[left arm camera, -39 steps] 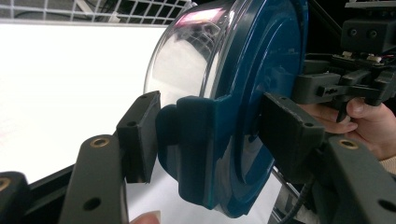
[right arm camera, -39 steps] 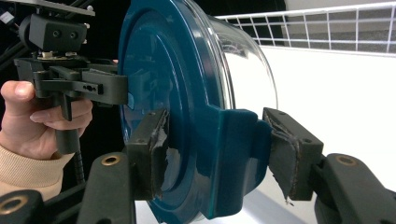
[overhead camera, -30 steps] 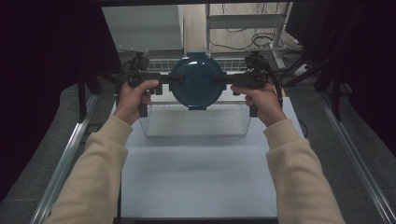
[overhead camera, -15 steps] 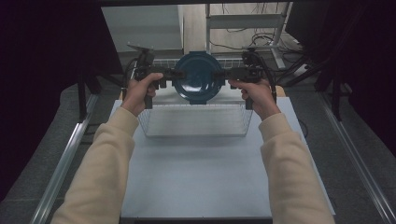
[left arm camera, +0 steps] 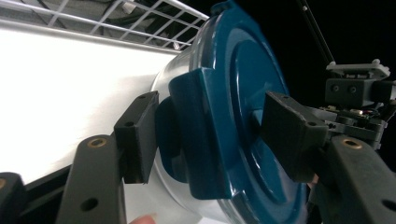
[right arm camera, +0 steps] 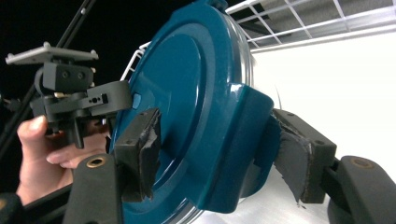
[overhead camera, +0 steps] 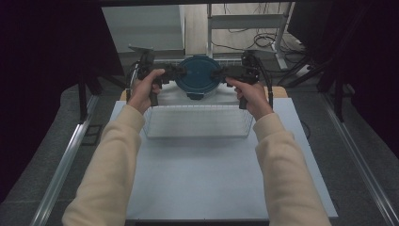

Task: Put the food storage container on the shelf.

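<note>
The pale blue-white tabletop [overhead camera: 207,179] sat on a grey carpeted floor [overhead camera: 357,141], with metal rails [overhead camera: 61,165] running along both sides. Dark curtains closed off left and right. Beyond the far edge stood a metal shelf frame [overhead camera: 244,19], with loose cables [overhead camera: 263,42] on the wooden floor behind it.

A rectangular white wire basket [overhead camera: 197,123] stood on the far half of the table, between my forearms.

I held a round clear-walled container with a dark teal clip-on lid [overhead camera: 200,75] beyond the basket's far side, lid facing up toward the high camera. Whether it rested on anything I could not tell.

My left gripper [overhead camera: 176,71] met the container at its left edge. In the left gripper view, one pad [left arm camera: 137,135] sat against the outside of the teal side clip [left arm camera: 201,130] and the other pad [left arm camera: 289,135] on the lid face: jaws clamped across clip and rim.

My right gripper [overhead camera: 221,73] met it at the right edge. In the right gripper view, the torn pad [right arm camera: 294,158] pressed behind the opposite teal clip [right arm camera: 238,144], the other pad [right arm camera: 140,149] on the lid face. Jaws likewise clamped. My left hand [right arm camera: 51,154] showed beyond the lid.
</note>
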